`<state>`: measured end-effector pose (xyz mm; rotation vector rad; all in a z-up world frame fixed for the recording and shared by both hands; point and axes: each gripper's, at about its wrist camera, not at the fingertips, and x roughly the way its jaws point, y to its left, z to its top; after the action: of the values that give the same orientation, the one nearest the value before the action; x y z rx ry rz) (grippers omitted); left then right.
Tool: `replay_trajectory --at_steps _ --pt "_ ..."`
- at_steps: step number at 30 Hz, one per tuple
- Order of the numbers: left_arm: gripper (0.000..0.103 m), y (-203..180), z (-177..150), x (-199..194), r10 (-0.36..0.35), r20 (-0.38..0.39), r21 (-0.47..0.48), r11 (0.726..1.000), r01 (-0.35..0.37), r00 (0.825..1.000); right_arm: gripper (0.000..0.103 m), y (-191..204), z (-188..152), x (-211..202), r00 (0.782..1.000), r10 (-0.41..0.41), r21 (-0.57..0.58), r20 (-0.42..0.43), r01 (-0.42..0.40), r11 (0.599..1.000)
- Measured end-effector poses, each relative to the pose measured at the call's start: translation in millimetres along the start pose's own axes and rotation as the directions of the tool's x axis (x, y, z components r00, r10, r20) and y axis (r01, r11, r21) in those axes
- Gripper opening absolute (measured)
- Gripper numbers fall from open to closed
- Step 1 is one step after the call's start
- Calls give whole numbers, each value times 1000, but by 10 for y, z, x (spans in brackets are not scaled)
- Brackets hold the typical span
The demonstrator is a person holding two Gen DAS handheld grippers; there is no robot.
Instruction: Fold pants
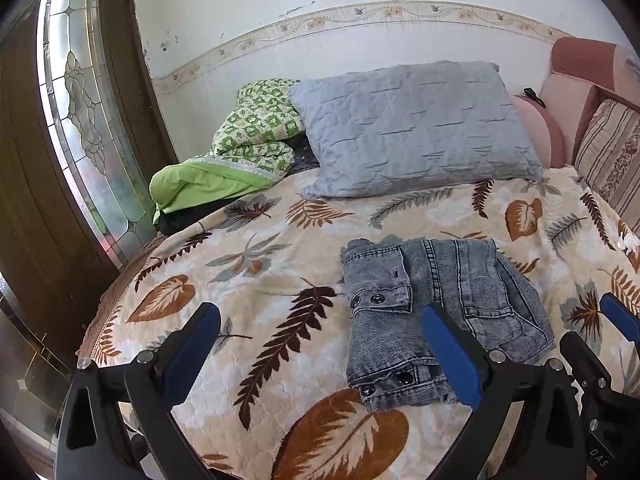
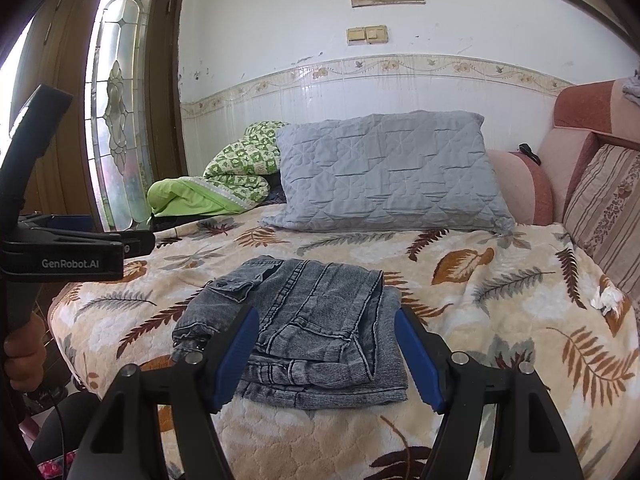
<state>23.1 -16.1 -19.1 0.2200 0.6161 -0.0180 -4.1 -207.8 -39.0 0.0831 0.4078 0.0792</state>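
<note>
Left gripper (image 1: 320, 354) held low over the near edge of the bed, tilted downward, 2 blue-padded fingers (image 1: 454, 356) spread wide with nothing between them; right-hand finger overlapping the near corner of the pants in that view, contact not clear. Also visible from the right wrist view at 9 o'clock, a hand (image 2: 24, 354) wrapped around its black handle.

Right gripper (image 2: 328, 354) likewise angled down toward the bed, fingers (image 2: 420, 360) apart, framing the near edge of the pants without pressing on them.

Folded grey denim pants (image 2: 316, 320) lying flat in a compact bundle on the bedspread, just ahead of both grippers, snap-button pocket flap at the bundle's 10 o'clock corner.

Cream bedspread (image 1: 260, 280) printed with brown and grey leaves and ferns. Beyond the pants at 12 o'clock, a grey quilted pillow (image 1: 412, 128) leaning near the white tiled wall. At 10 o'clock from the pants, a bunched green patterned quilt (image 1: 248, 148). At 2 o'clock, a pink upholstered headboard (image 1: 576, 92) with a striped cushion (image 1: 612, 156). At 9 o'clock, a dark wooden door (image 2: 120, 112) with a leaded glass panel. 2 beige wall switches (image 2: 367, 35) above the tile border.
</note>
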Motion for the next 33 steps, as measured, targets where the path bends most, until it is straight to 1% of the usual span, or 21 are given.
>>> replay_trajectory --at_steps 6,33 --pt "100 18 3 27 -1 -24 -7 1000 1 1000 73 11 -16 5 1000 2 -2 -7 -2 1000" --pt "100 5 -18 54 -21 -35 1 1000 21 999 73 8 -24 48 999 11 6 -31 -10 1000"
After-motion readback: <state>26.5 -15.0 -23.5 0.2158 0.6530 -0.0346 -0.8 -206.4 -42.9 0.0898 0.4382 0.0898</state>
